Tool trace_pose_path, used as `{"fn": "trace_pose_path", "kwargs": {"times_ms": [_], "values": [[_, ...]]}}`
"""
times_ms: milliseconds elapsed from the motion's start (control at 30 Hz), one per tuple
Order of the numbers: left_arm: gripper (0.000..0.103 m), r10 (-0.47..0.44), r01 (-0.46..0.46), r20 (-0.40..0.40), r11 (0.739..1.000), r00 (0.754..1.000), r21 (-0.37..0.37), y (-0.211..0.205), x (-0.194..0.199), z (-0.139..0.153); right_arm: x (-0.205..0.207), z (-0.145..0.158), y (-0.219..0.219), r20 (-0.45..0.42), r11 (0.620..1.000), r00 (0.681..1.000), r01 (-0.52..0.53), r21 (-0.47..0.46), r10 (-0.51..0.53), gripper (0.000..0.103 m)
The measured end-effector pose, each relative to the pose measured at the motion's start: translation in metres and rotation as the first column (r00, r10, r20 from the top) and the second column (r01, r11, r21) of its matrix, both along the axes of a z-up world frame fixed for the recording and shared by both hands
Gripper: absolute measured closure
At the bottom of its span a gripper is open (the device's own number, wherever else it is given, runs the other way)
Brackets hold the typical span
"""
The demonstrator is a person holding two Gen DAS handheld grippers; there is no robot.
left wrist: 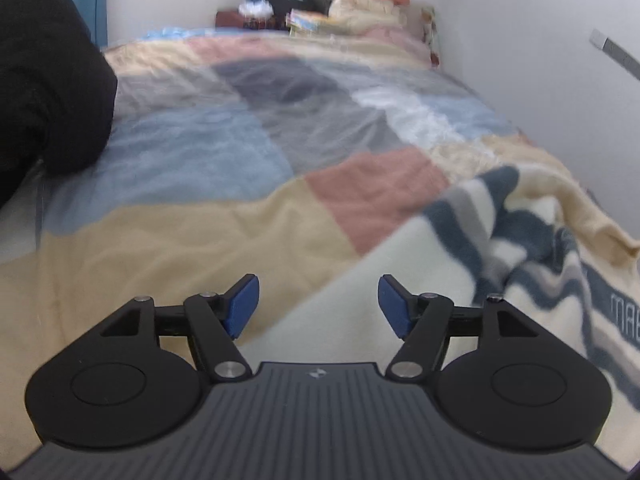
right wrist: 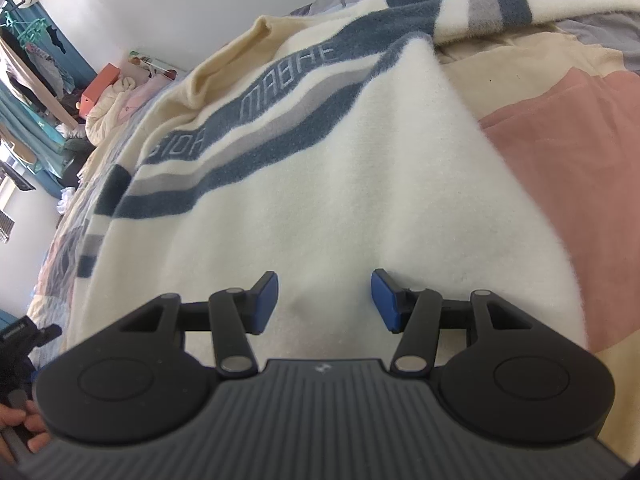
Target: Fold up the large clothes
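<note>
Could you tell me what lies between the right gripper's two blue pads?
Only the cream sweater's fabric, seemingly beneath the open right gripper, ungripped; the right wrist view shows this.

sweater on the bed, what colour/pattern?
Cream sweater with dark blue and grey stripes, lettering woven into one blue band. Clearest in the right wrist view.

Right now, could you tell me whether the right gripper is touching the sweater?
Cannot tell. In the right wrist view the right gripper has its jaws apart over the sweater, with nothing pinched, but that view cannot show whether its tips rest on the cloth.
</note>
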State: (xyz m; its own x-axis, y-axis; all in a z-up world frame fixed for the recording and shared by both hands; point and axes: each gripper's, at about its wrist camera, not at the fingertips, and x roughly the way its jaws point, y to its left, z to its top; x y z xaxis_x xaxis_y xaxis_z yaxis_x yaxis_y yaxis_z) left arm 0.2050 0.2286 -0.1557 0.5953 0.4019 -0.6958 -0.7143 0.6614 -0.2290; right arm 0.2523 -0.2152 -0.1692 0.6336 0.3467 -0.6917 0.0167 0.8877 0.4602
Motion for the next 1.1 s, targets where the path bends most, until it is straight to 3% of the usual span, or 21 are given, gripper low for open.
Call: {"fn": "trace_pose_path", "kwargs": {"times_ms": [167,367,467,533,600,633,700,900,967,1033,1100], "values": [[0.032,-0.036,0.032,-0.035,0.993,0.999,-0.117,0.006,-0.007,-0.017,0.001,0.000,-0.002,0.002,1.000,1.000,0.003,0.009,-0.003,0.050],[0.034,-0.075,0.054,-0.085,0.973,0.994,-0.224,0.025,-0.007,-0.017,0.005,0.001,-0.003,0.015,1.000,1.000,-0.007,0.005,0.007,0.049],[0.045,-0.100,0.063,-0.116,0.957,0.988,-0.283,0.029,-0.009,-0.017,0.006,0.001,0.000,0.021,1.000,1.000,-0.018,-0.017,0.018,0.049],[0.059,-0.145,0.100,-0.162,0.961,0.976,-0.258,0.024,-0.006,-0.011,0.005,0.001,0.003,0.025,0.999,0.999,-0.030,-0.030,0.031,0.047],[0.084,-0.174,0.124,-0.190,0.961,0.966,-0.248,0.023,-0.005,-0.001,0.006,0.001,0.003,0.028,0.999,0.999,-0.036,-0.033,0.037,0.047],[0.087,-0.187,0.137,-0.192,0.960,0.964,-0.245,0.025,-0.004,0.006,0.006,0.001,0.002,0.029,0.999,0.999,-0.037,-0.030,0.038,0.047],[0.089,-0.185,0.146,-0.204,0.970,0.961,-0.193,0.032,-0.003,0.025,0.007,0.001,0.000,0.029,0.999,0.999,-0.038,-0.023,0.039,0.047],[0.090,-0.111,0.126,-0.185,0.990,0.976,0.068,0.080,0.018,0.104,0.006,0.005,0.005,0.061,0.998,0.997,-0.039,-0.052,0.042,0.046],[0.090,-0.088,0.123,-0.190,0.976,0.978,0.179,0.100,0.038,0.128,0.006,0.008,0.006,0.093,0.997,0.994,-0.042,-0.061,0.048,0.046],[0.090,-0.064,0.128,-0.212,0.945,0.975,0.302,0.113,0.065,0.142,0.007,0.011,0.010,0.126,0.995,0.990,-0.048,-0.087,0.059,0.046],[0.090,-0.048,0.129,-0.220,0.921,0.974,0.368,0.127,0.094,0.150,0.010,0.011,0.014,0.146,0.992,0.987,-0.052,-0.118,0.069,0.046]]}}
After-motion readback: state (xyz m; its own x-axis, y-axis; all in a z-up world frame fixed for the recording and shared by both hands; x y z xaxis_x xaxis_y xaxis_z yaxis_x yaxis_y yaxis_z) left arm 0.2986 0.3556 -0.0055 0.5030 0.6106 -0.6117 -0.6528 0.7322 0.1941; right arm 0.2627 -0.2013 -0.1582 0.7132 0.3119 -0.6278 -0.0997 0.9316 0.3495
